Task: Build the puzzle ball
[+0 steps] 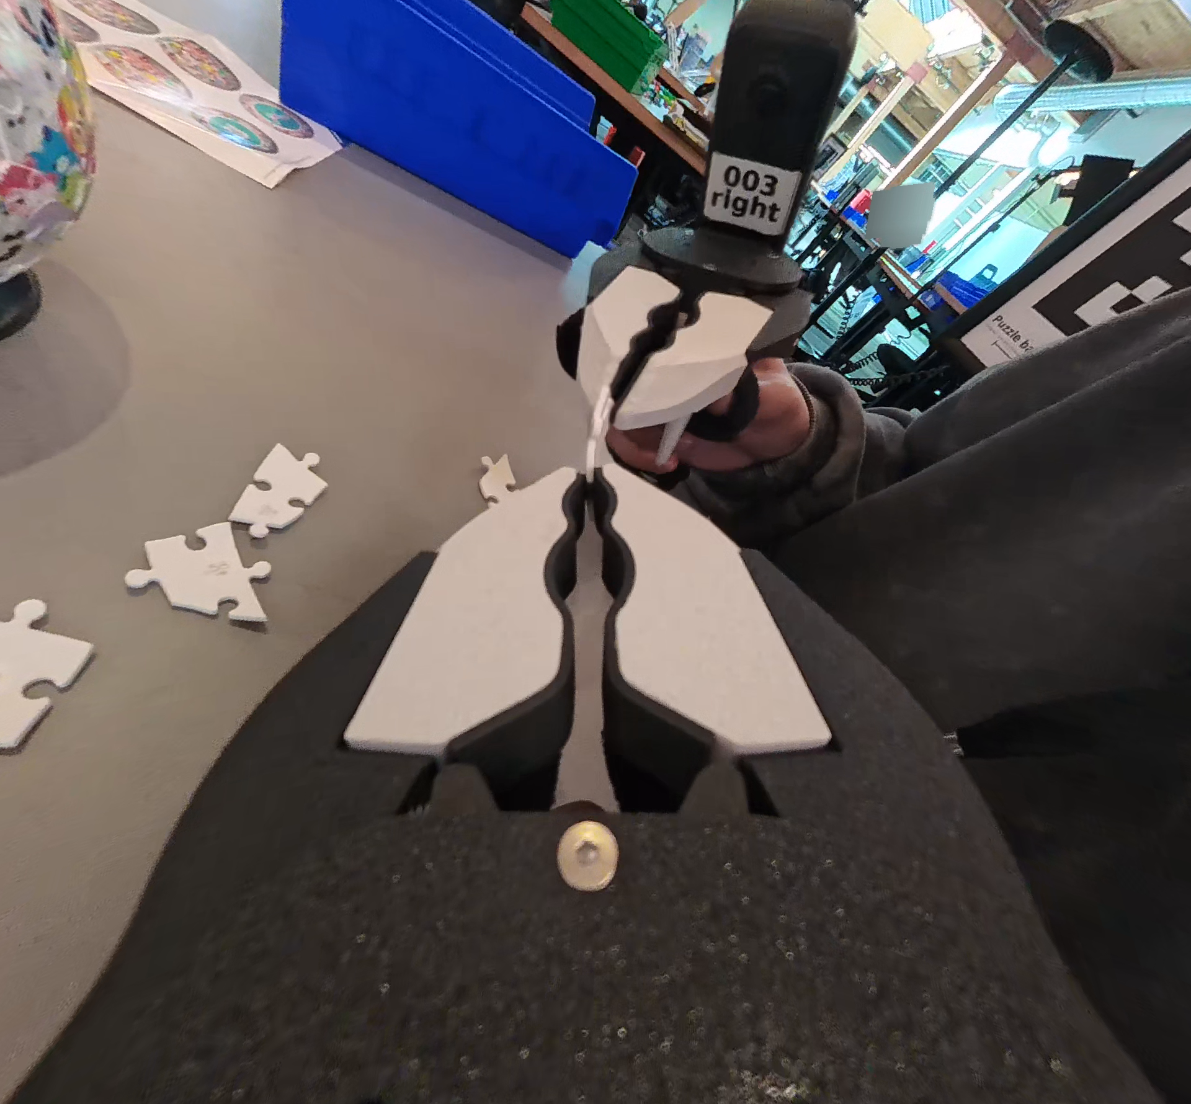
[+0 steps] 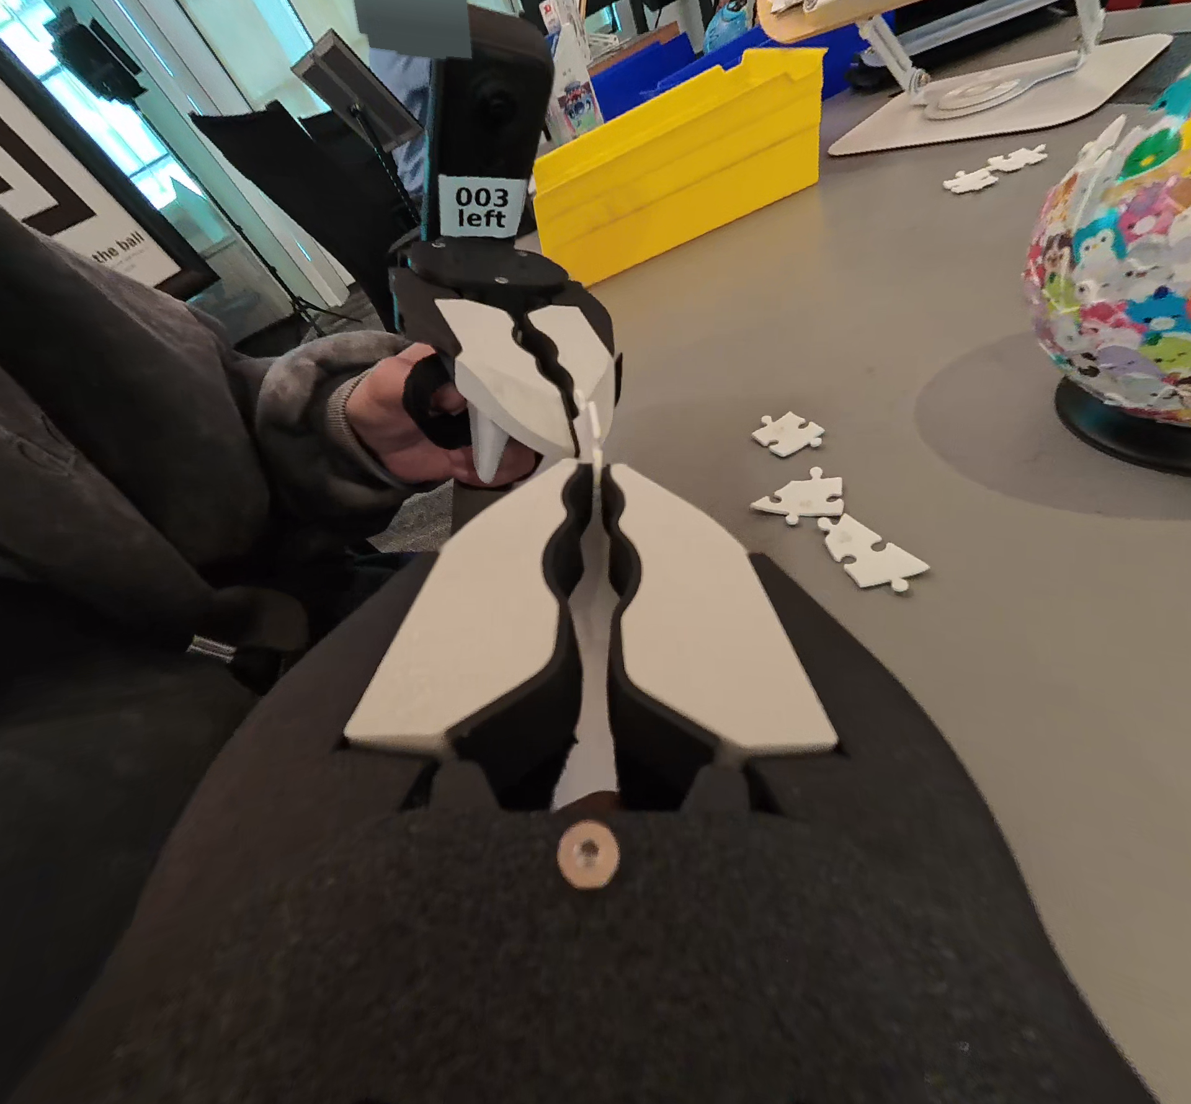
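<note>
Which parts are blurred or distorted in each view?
Left wrist view: the puzzle ball at the left edge is smeared, and the blue bin bends with the wide lens. Right wrist view: the ball is soft, while the loose white pieces are sharp.

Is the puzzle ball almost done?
Mostly built, not finished. The colourful ball sits on its black stand, but its top looks open, with pieces sticking up. In hand: the left claw and right claw meet tip to tip, pinching thin white pieces, seen edge-on. Left to add: loose white pieces lying on the grey table.
</note>
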{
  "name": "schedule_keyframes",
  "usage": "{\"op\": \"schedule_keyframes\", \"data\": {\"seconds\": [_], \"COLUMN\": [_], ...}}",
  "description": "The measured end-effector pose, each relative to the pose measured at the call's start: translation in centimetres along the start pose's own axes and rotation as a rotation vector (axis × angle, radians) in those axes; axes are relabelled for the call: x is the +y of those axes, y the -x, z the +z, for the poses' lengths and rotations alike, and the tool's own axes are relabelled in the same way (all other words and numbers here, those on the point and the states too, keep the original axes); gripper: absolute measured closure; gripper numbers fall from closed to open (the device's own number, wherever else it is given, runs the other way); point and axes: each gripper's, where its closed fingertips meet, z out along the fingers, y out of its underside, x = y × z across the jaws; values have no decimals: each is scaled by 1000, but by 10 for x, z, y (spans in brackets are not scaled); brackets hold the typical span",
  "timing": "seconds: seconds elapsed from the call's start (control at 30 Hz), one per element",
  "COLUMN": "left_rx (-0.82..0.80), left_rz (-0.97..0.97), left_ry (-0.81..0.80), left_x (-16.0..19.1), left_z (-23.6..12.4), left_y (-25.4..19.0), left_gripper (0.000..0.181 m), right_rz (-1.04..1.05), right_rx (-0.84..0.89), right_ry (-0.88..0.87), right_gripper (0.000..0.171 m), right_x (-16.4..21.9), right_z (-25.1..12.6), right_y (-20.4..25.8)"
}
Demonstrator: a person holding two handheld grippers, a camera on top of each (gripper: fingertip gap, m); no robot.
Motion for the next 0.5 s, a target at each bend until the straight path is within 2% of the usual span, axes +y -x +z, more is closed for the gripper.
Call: {"op": "schedule_keyframes", "data": {"seconds": [0.4,0.5], "left_rx": [-18,-46], "left_rz": [28,41], "left_ry": [54,49], "left_x": [7,6], "left_z": [2,-3], "left_y": [4,8], "left_gripper": [179,174], "right_rz": [-122,-92], "right_rx": [39,37], "right_ry": [135,127], "right_gripper": [169,169], "right_x": [-2,1], "right_z": [3,1], "right_y": [-2,-4]}}
